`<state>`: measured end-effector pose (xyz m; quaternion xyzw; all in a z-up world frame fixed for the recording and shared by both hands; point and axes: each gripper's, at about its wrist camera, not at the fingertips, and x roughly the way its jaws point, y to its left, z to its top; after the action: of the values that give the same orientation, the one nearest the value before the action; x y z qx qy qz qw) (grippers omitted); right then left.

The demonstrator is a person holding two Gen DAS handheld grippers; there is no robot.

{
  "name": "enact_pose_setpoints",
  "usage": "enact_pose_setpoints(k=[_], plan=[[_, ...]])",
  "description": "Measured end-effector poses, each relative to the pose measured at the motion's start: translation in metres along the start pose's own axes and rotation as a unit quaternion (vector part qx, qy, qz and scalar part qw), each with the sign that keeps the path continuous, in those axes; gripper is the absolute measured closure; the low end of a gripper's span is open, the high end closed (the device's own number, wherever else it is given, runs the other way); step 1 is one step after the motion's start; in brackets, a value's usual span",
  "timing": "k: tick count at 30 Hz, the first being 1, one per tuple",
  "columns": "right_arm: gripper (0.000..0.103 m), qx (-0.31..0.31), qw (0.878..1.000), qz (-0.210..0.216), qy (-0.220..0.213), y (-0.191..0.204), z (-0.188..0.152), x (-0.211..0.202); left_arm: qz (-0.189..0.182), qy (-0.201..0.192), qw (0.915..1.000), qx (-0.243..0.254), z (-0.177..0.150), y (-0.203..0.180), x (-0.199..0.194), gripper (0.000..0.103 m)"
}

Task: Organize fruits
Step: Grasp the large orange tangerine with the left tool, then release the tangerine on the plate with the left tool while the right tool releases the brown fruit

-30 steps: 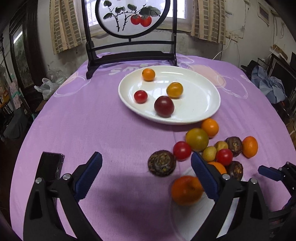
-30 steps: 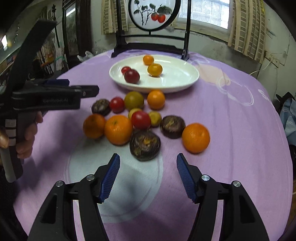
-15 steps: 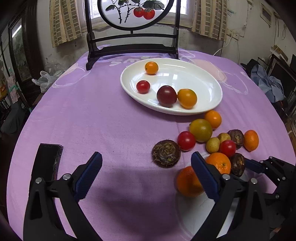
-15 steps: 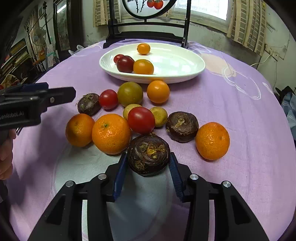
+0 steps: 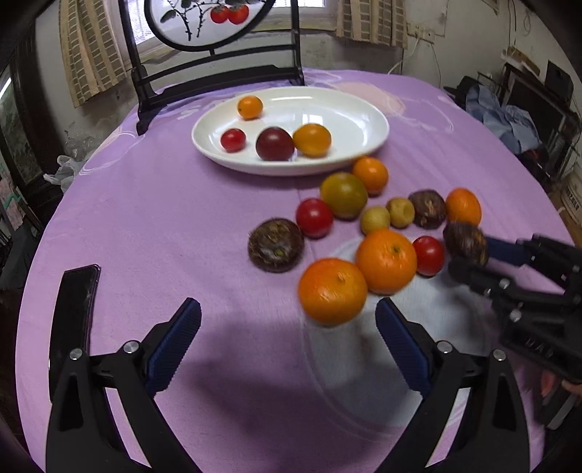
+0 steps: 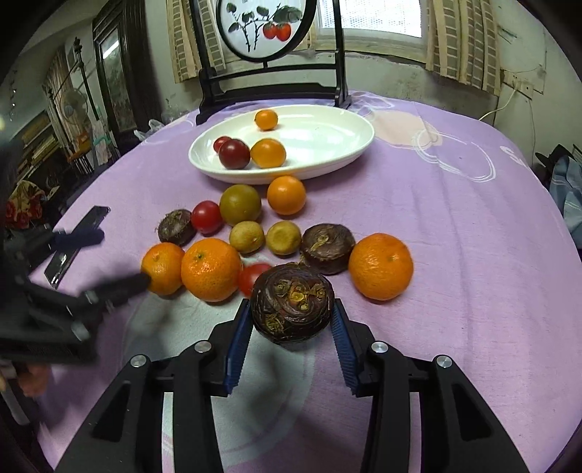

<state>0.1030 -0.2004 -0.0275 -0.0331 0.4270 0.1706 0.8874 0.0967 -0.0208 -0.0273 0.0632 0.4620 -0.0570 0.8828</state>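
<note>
My right gripper (image 6: 291,329) is shut on a dark brown water chestnut (image 6: 292,302) and holds it just above the purple cloth; it also shows in the left wrist view (image 5: 466,238). My left gripper (image 5: 287,336) is open and empty, close behind an orange (image 5: 333,291). A white plate (image 5: 358,122) at the back holds a dark tomato (image 5: 274,143), a red tomato (image 5: 232,140) and two orange fruits. Several oranges, tomatoes, small yellow fruits and water chestnuts lie loose in front of the plate.
A black phone (image 5: 74,291) lies on the cloth at the left. A dark wooden stand with a round painted screen (image 6: 267,32) stands behind the plate. The round table's edge curves away on both sides.
My right gripper closed on the water chestnut and lifted it slightly. My left gripper moved right, toward the nearest orange.
</note>
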Motion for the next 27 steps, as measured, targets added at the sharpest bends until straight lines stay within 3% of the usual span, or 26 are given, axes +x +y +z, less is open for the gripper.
enact_pose_setpoints(k=[3,5,8,12,14,16,23,27], plan=[[0.059,-0.001,1.0,0.001,-0.007,0.0,0.001,-0.004,-0.001,0.011,0.9999,0.0,-0.003,-0.004,0.008,0.009],[0.059,-0.001,1.0,0.001,-0.009,-0.001,0.001,-0.006,-0.002,0.019,0.9998,-0.003,-0.002,-0.004,0.014,0.025],[0.059,0.0,1.0,0.001,-0.009,-0.002,0.001,-0.006,-0.019,0.04,0.9989,-0.013,0.002,-0.005,0.025,0.032],[0.059,-0.001,1.0,0.0,-0.008,-0.002,0.0,-0.006,-0.014,0.042,0.9989,-0.012,0.01,-0.011,0.033,0.037],[0.059,-0.001,1.0,0.0,-0.007,-0.003,0.0,-0.006,-0.025,0.04,0.9988,-0.012,0.013,-0.013,0.034,0.052],[0.059,-0.002,1.0,-0.001,-0.007,-0.003,0.0,-0.006,-0.035,0.039,0.9986,-0.009,0.014,-0.016,0.032,0.06],[0.059,-0.008,1.0,-0.005,-0.017,-0.001,0.001,-0.009,-0.038,0.044,0.9983,-0.004,0.005,-0.011,0.021,0.06],[0.059,-0.008,1.0,-0.001,-0.028,0.001,0.002,-0.013,-0.042,0.019,0.9989,-0.011,0.005,0.0,0.0,0.06]])
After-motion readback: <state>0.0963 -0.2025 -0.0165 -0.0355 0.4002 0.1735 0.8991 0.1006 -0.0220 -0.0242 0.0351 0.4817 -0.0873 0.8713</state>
